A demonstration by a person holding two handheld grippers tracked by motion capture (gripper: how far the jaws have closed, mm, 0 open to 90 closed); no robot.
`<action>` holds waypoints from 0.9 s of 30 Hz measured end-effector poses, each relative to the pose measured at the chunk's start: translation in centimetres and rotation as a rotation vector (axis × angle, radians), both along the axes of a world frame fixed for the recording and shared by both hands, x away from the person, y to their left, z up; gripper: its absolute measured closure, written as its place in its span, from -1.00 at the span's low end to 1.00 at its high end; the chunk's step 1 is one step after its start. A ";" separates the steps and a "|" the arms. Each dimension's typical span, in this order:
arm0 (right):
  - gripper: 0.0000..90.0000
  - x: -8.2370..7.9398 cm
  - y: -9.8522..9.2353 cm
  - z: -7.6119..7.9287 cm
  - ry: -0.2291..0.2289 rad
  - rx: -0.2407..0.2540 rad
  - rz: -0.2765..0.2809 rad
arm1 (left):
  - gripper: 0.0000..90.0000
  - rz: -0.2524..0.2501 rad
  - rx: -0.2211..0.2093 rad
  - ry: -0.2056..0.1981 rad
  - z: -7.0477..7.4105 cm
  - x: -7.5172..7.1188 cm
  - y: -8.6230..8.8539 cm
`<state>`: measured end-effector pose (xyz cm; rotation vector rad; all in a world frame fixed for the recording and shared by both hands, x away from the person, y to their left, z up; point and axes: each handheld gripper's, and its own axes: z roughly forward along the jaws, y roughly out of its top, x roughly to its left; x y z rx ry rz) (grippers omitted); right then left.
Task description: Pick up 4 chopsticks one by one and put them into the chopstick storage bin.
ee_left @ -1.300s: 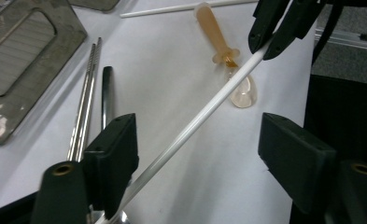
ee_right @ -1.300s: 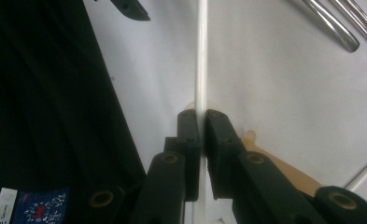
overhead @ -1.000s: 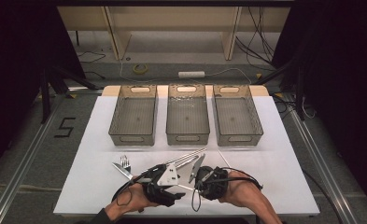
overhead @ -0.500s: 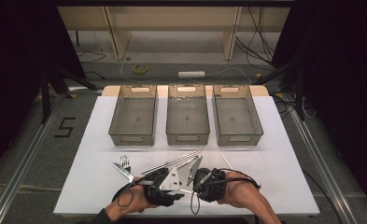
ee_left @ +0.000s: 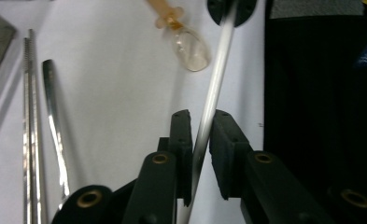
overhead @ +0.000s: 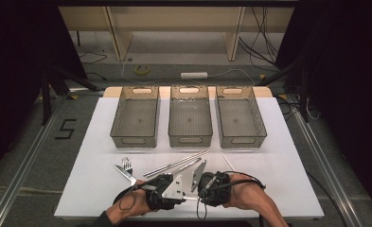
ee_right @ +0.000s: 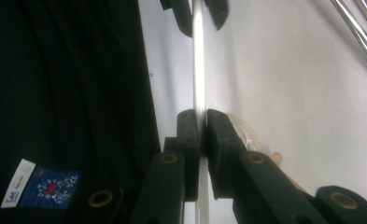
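Two claws on one skinny rod right now. The right claw (ee_right: 202, 122) is clamped shut on a thin, pale, glossy rod (ee_right: 199, 60), probably a single chopstick or a straw, can't tell which. The left claw (ee_left: 201, 122) has just been closing around the same rod (ee_left: 215, 84) further along; its pads look nearly on it, with maybe a sliver of gap on one side, so I'd call it barely gripped at best. The rod hangs between the two claws at the near edge of the white worktop (overhead: 98, 137), and from above it's hidden under the hands.

Handling guess: very light, stiff, smooth and round, so it'll want to roll or slide through the pads if the squeeze is weak. Grabbing near the middle beats the tip, since there's less swing. With one claw per end it shouldn't pivot, but letting go on one side will make it droop.

Nearby on the worktop: a little clear spoon with an orange handle (ee_left: 183, 35), metal chopsticks (ee_left: 29, 121), a fork (overhead: 125, 164), and three grey bins (overhead: 190, 141) further back.
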<state>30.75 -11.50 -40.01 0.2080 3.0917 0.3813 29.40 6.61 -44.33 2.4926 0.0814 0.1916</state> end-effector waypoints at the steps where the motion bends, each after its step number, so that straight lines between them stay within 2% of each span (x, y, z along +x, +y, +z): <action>1: 0.83 0.0 -0.1 0.0 0.003 0.014 -0.012 | 0.84 -0.018 -0.001 0.005 -0.1 -0.1 -0.1; 4: 0.69 0.5 -0.5 0.2 0.011 0.025 -0.053 | 0.89 -0.007 0.004 -0.007 -0.1 -0.1 0.0; 5: 0.52 0.6 -0.8 0.3 0.019 0.029 -0.067 | 0.89 0.001 -0.002 -0.005 -0.1 0.0 0.2; 6: 0.40 0.8 -1.1 0.4 0.001 0.054 -0.076 | 0.89 0.014 -0.008 -0.007 -0.1 0.2 0.4; 7: 0.36 0.8 -1.3 0.6 -0.001 0.078 -0.108 | 0.89 0.028 -0.005 -0.008 0.0 0.4 0.6; 9: 0.16 1.2 -1.9 1.0 -0.006 0.122 -0.138 | 0.89 0.059 -0.014 -0.013 0.2 0.7 0.9; 11: 0.03 1.6 -2.6 1.4 -0.023 0.170 -0.199 | 0.89 0.091 -0.021 -0.018 0.3 0.9 1.1; 12: -0.06 1.9 -3.3 1.6 -0.055 0.210 -0.268 | 0.89 0.110 -0.023 -0.021 0.3 1.0 1.2; 13: -0.06 1.9 -3.3 1.6 -0.055 0.210 -0.268 | 0.89 0.128 -0.023 -0.023 0.4 1.1 1.3; 17: -0.15 2.3 -4.8 1.5 -0.103 0.261 -0.400 | 0.89 0.204 -0.038 -0.022 0.5 1.6 2.0; 22: -0.23 2.4 -6.9 0.6 -0.124 0.297 -0.506 | 0.89 0.304 -0.080 -0.019 1.2 2.4 3.0; 27: -0.24 1.9 -9.3 0.0 -0.158 0.387 -0.597 | 0.89 0.380 -0.105 -0.013 1.6 3.0 3.8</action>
